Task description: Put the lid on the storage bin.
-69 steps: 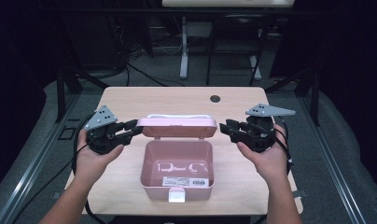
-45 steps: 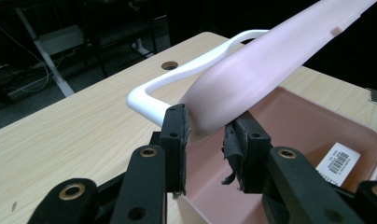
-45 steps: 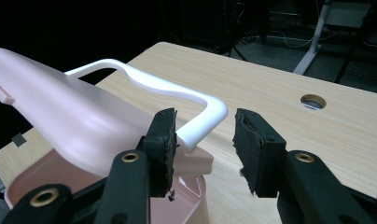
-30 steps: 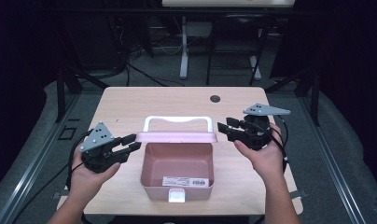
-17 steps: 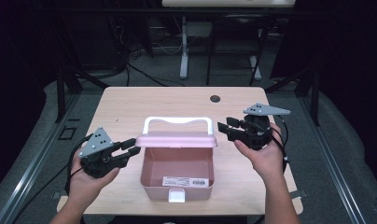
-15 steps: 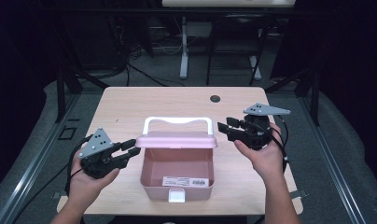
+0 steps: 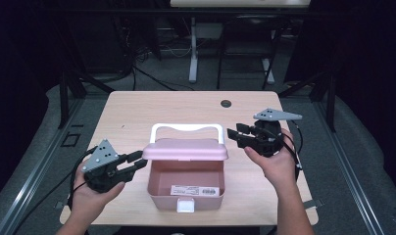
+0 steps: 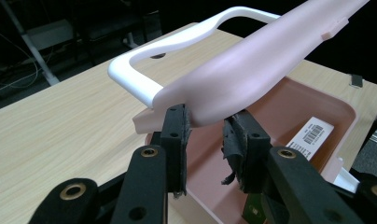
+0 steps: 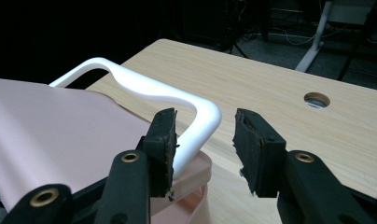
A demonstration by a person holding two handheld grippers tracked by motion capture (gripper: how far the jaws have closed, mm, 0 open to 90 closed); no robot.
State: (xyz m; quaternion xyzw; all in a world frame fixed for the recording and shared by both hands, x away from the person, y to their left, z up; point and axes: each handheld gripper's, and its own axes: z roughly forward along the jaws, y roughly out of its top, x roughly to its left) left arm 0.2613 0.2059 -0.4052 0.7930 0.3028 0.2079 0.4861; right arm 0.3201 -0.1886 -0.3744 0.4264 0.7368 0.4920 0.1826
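A: Grippers first. How does your left gripper (image 7: 137,164) stand?

B: Left gripper sits at the near left of the table (image 7: 137,112), its 2 jaws spread around the left end of the pink lid (image 7: 185,149). From the left gripper view, the lid's edge (image 8: 252,70) lies between my fingers (image 8: 175,133); whether the pads press on it, I cannot tell.

A: And the right gripper (image 7: 234,136)?

B: Held at the far right end of the lid, jaws apart. From the right gripper view, the corner of the white handle (image 9: 196,126) sits between the jaws, just beside 1 pad (image 9: 164,140), with the other pad well clear of it.

A: Where is the box (image 7: 186,188)?

B: At the middle of the table, toward my edge, open. Its lid tilts part-way over the tub, the handle (image 7: 186,128) on the far side. 1 barcode label (image 7: 196,190) lies on the tub's floor, and a white latch (image 7: 185,205) shows on the near wall.

A: Anything else on the table?

B: 1 round cable hole (image 7: 226,103) near the far edge.
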